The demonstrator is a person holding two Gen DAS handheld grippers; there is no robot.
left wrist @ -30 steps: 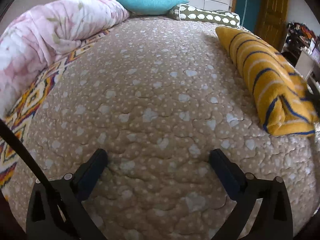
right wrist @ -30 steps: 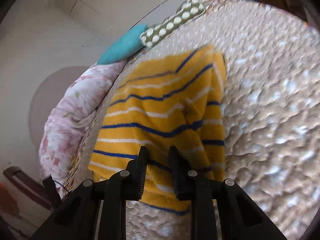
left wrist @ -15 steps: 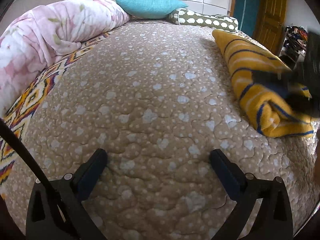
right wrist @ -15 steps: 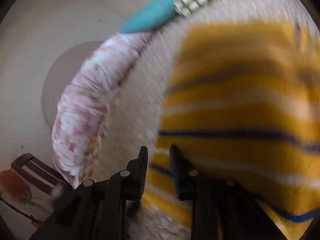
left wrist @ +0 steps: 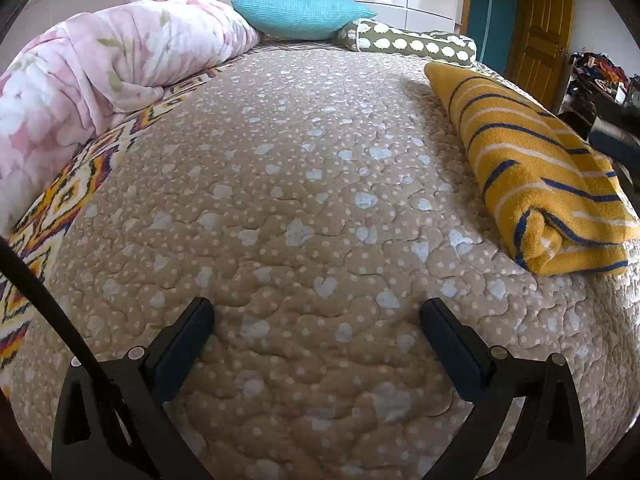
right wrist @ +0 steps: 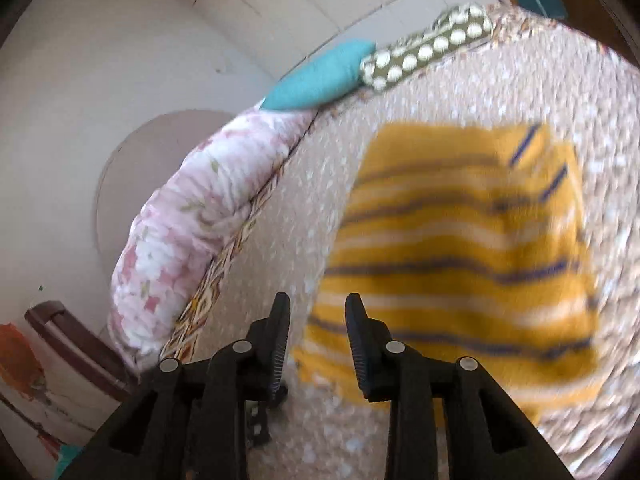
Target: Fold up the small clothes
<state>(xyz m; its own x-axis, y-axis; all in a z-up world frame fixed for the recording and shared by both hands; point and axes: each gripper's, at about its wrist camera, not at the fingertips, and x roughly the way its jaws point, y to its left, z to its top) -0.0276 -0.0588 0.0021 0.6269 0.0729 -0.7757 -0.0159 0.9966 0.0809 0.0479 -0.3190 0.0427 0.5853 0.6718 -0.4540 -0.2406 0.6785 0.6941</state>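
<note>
1. The folded yellow striped garment lies on the bed, along its right-hand side as the left wrist view shows it. Its long axis runs from the near edge of the bed toward the pillows.
2. The right tongs are the nearer pair. In the right wrist view the garment lies ahead and to the right of them. Their jaws have just been opening and stand narrowly apart, with nothing between them; the garment's near corner shows through the gap but sits beyond the tips.
3. The left tongs hover over bare quilt, jaws wide and empty, well apart from the garment, which lies to their right.
4. Judgement: the garment looks already folded and released. Any further handling falls to the right tongs, reaching forward and to the right.
5. Surroundings: a pink floral duvet is bunched along the left side of the bed; a teal pillow and a green dotted bolster lie at the head.
6. Nothing stands between either pair of tongs and the garment. The right wrist view is blurred, so fine detail of the fold cannot be told there.
</note>
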